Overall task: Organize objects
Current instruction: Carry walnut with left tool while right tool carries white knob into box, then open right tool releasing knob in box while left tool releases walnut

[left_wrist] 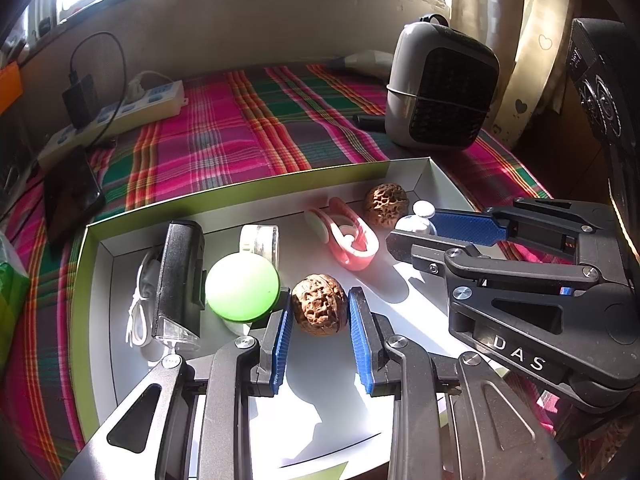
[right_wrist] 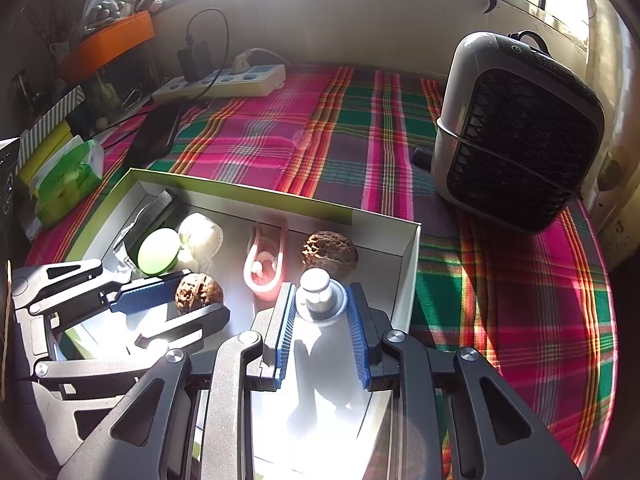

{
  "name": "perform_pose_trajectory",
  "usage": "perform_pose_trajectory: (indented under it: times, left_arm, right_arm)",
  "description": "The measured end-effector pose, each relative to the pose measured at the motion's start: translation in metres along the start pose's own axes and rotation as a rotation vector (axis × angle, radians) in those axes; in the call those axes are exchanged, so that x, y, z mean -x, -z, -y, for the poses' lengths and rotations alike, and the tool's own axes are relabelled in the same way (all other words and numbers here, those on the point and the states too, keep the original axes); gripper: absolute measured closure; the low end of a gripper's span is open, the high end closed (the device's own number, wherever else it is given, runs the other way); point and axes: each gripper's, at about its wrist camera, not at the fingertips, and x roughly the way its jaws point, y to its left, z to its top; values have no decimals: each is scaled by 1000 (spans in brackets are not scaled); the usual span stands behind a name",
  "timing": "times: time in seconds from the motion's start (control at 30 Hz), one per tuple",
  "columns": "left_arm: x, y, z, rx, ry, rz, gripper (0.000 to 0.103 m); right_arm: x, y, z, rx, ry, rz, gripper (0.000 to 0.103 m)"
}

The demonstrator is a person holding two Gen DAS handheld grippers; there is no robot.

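The left gripper (left_wrist: pixel 320 312) has a walnut (left_wrist: pixel 319 309) between its half-open fingers, inside the box (left_wrist: pixel 248 184); whether the pads press it is unclear. The right gripper (right_wrist: pixel 322 304) pinches a small bottle (right_wrist: pixel 320 296). The walnut looks light, hard and knobbly, likely to roll; grip across its widest middle.

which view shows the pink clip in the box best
The left wrist view: the pink clip lies sunlit on the box floor, seen at a slant with its loop and both arms clear. The right wrist view shows it end-on, foreshortened and partly washed out by glare.
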Motion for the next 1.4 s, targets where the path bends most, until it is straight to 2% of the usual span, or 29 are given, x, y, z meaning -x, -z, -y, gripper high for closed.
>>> perform_pose_trajectory:
  times: [0.47, 0.53, 0.6, 0.63, 1.4]
  left_arm:
    - [6, 2, 1, 14, 2, 2, 76]
    - [9, 3, 1, 13, 2, 6, 76]
    - [10, 3, 1, 10, -6, 7, 76]
    - [11, 4, 1, 14, -9, 8, 76]
    - [45, 17, 3, 18, -50, 76, 76]
  right_arm:
    - [3, 2, 2, -27, -10, -1, 76]
    - [5, 2, 2, -35, -15, 4, 74]
    - [6, 2, 2, -43, -19, 10, 65]
    - [7, 2, 2, -44, -19, 12, 65]
    - [32, 16, -7, -93, -3, 73, 64]
